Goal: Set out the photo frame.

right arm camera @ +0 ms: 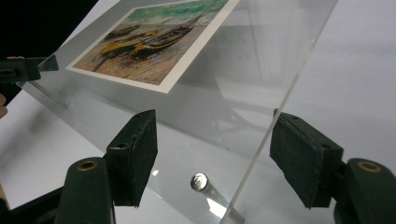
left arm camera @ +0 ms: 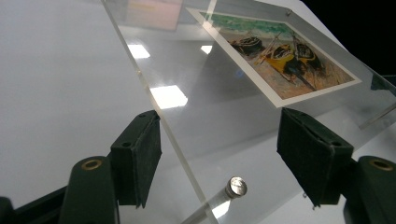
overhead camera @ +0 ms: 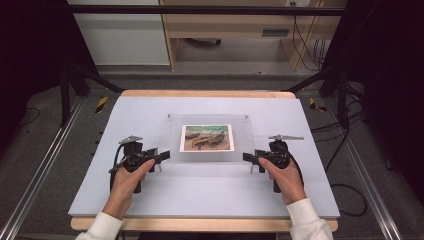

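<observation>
on the pale tabletop [overhead camera: 150, 200] the acrylic frame [overhead camera: 240, 150] with its print [overhead camera: 207, 137] lies centred. your left tool [overhead camera: 161, 156] and right tool [overhead camera: 248, 157] straddle its near corners, jaws apart, not yet pinching; gripping and lifting remain.

Pale grey-lavender table top [overhead camera: 150, 200] on a wood slab, light edge showing at 12 and 6 o'clock. Grey carpet floor [overhead camera: 45, 135] — aluminium rails [overhead camera: 35, 180] run along 9 and 3. Black frame bar [overhead camera: 200, 9] across the top. At 12: white cabinet panel [overhead camera: 120, 35], light-wood desk [overhead camera: 230, 25]. At 2 — black cables [overhead camera: 305, 45]. Overhead lights.
</observation>
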The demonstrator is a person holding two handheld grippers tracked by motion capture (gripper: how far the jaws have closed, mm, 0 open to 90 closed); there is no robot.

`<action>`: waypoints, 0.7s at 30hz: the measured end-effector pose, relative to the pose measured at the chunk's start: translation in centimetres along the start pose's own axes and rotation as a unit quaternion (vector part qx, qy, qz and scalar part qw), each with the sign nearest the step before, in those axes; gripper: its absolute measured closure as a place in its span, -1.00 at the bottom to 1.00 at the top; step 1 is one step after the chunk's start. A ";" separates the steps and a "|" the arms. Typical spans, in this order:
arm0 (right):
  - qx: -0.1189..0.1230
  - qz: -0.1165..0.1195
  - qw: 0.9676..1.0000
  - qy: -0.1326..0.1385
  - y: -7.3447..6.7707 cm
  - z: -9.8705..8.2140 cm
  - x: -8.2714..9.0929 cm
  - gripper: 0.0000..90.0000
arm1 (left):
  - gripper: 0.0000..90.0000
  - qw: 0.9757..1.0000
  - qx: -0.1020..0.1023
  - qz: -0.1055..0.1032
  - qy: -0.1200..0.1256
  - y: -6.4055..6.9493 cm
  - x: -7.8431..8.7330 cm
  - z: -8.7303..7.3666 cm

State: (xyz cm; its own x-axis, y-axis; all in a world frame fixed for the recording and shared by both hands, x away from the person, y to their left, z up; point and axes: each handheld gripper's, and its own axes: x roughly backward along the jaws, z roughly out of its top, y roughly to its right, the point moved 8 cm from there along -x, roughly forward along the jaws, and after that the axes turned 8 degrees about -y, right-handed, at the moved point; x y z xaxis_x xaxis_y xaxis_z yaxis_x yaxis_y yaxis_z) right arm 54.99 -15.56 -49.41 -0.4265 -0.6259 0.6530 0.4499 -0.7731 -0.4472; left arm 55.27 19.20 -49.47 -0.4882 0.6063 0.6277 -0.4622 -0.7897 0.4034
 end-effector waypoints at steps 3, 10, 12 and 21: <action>0.013 -0.007 1.000 0.003 -0.2 -0.2 0.3 -0.23 | -0.27 1.000 -0.009 0.005 0.005 0.3 0.5 -0.3; 0.036 -0.019 0.999 0.012 -0.7 -0.7 1.0 -0.17 | -0.20 0.999 -0.028 0.012 0.012 0.6 1.1 -0.7; 0.042 -0.023 0.999 0.013 -0.8 -0.9 1.2 -0.15 | -0.16 0.999 -0.031 0.014 0.014 0.7 1.3 -0.8; 0.067 -0.040 0.997 0.023 -1.3 -1.5 1.6 -0.12 | -0.11 0.998 -0.043 0.029 0.024 1.2 1.8 -1.4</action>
State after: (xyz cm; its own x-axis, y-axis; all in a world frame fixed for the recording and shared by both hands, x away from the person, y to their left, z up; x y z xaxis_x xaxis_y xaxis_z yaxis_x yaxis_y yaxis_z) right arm 52.48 -15.73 -48.69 -0.4984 -0.5699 0.6533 0.5132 -0.8013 -0.3075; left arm 52.81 19.51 -48.76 -0.5490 0.5657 0.6153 -0.4934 -0.8135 0.3078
